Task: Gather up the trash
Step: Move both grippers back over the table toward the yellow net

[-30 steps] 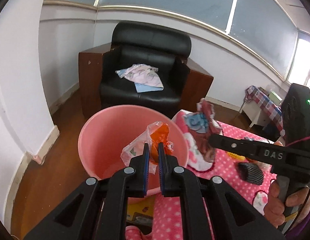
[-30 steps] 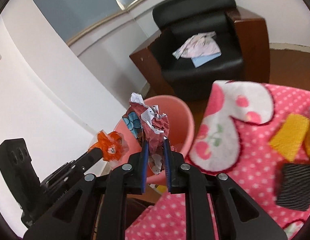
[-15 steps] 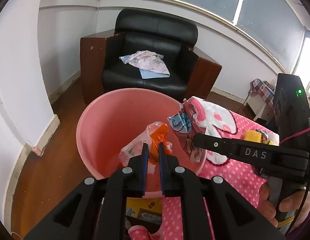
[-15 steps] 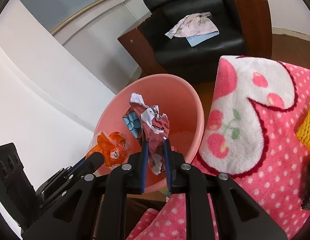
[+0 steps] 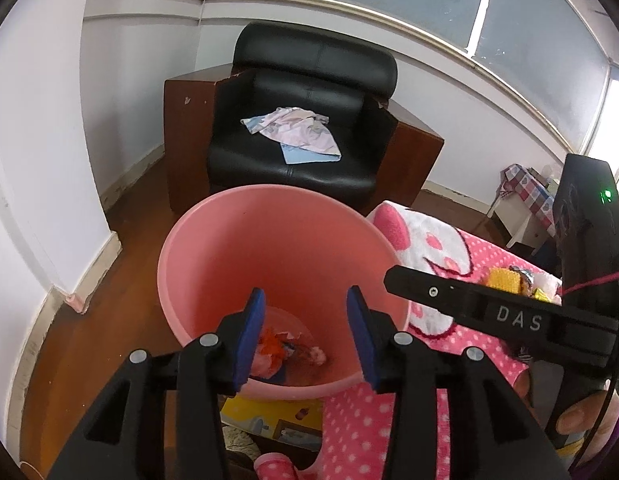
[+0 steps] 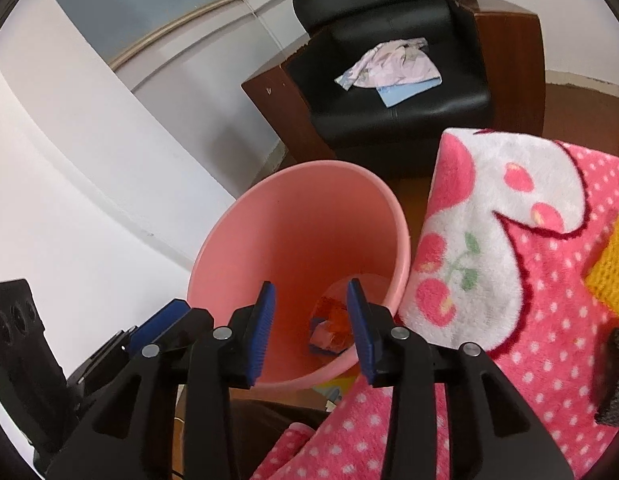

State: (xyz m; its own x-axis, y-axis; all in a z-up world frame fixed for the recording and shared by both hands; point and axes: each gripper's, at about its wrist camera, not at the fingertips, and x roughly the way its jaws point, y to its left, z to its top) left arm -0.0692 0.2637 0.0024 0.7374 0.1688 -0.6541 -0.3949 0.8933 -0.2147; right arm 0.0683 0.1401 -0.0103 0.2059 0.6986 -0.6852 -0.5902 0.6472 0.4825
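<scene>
A room with a black armchair (image 5: 305, 120) and wood floor. A pink bin (image 5: 277, 292) stands beside a pink blanket (image 6: 529, 280). Crumpled wrappers (image 5: 281, 350) lie at its bottom: light, soft, best pinched by a fold. 2 grippers, left gripper (image 5: 305, 332) and right gripper (image 6: 311, 328), hover above, jaws opening, nothing between them.

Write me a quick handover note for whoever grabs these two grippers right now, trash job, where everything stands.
Left gripper: jaws opening, nothing between them, above the pink bin.
Right gripper: jaws opening, nothing between them, above the same bin.
Trash: the orange wrapper and crumpled paper lie at the bottom of the bin.
Done: both pieces are in.
Left: the pink blanket beside the bin carries a yellow item and something dark at the right wrist view's edge; check whether either is trash.
</scene>
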